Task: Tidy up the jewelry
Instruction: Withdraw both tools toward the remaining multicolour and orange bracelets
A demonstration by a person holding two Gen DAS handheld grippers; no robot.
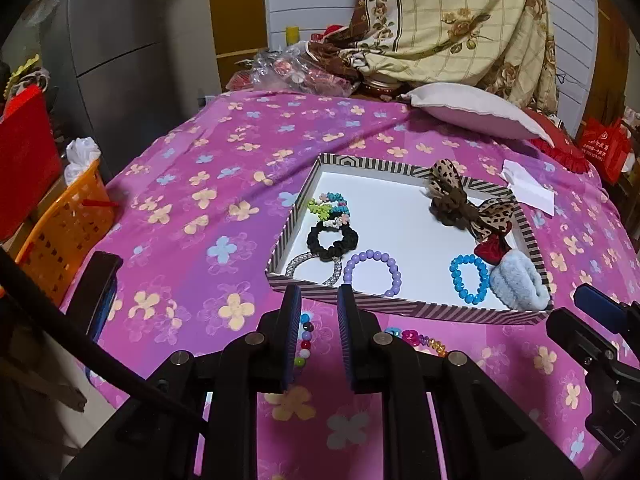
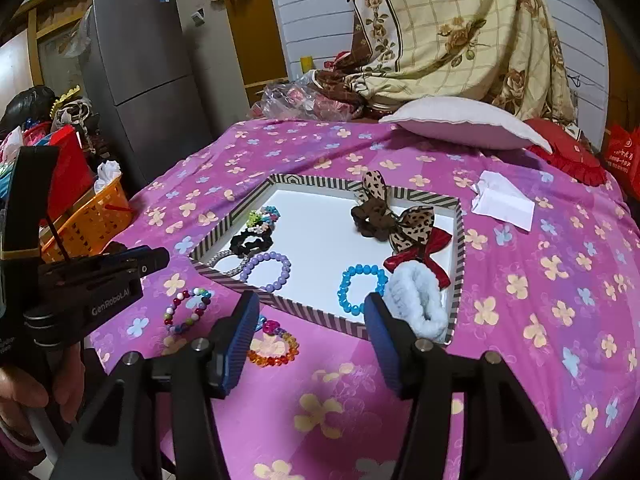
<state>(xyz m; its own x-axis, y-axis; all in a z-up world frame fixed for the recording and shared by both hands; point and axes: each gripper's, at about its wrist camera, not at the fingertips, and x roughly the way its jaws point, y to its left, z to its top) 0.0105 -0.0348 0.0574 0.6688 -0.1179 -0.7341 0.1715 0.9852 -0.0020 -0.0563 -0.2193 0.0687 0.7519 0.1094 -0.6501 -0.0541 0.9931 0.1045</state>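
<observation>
Pink flowered cloth (image 2: 520, 320) covers the bed, and on it lies a striped tray (image 2: 459, 264) with a white floor. Inside it lie a purple bead bracelet (image 2: 267, 271), a blue bead bracelet (image 2: 362, 288), a black scrunchie (image 1: 332, 240) and a leopard bow (image 2: 412, 226). Two multicolour bracelets (image 2: 188, 310) rest on the cloth just before the tray. The left tongs (image 1: 319, 336) are slightly parted and empty; the right tongs (image 2: 310, 340) are wide apart and empty. Behind stand a pillow (image 2: 460, 124), a grey fridge (image 2: 148, 64) and an orange basket (image 1: 68, 228).
</observation>
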